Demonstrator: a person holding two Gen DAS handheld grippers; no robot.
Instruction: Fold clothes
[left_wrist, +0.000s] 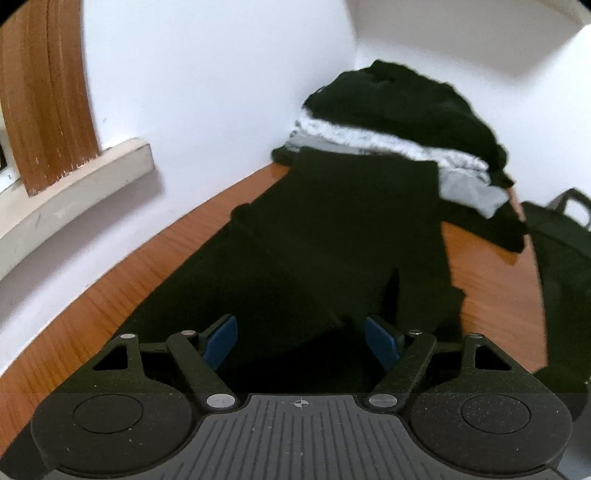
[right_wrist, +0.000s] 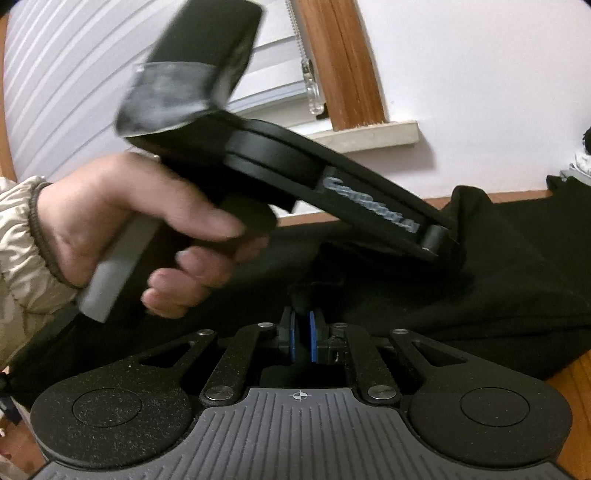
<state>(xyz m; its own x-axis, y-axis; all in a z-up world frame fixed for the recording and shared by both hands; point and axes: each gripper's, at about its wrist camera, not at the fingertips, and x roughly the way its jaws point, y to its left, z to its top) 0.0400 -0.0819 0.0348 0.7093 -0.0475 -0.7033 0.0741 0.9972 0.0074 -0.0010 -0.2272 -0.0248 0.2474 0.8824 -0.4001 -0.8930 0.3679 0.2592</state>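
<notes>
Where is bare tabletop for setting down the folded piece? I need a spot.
Bare wood runs between the wall and the black garment, and a patch lies between the garment and the bag. The far corner is crowded by the clothes pile.

Bare bench (left_wrist: 110, 288) lies open along the left of the spread black garment (left_wrist: 332, 240), up to the white wall (left_wrist: 207, 92), where a window ledge (left_wrist: 74, 184) juts out. Far ahead a pile of clothes (left_wrist: 399, 122) fills the corner. To the right, a strip of bare wood stays free; a black bag (left_wrist: 565, 251) stands past the edge.
</notes>
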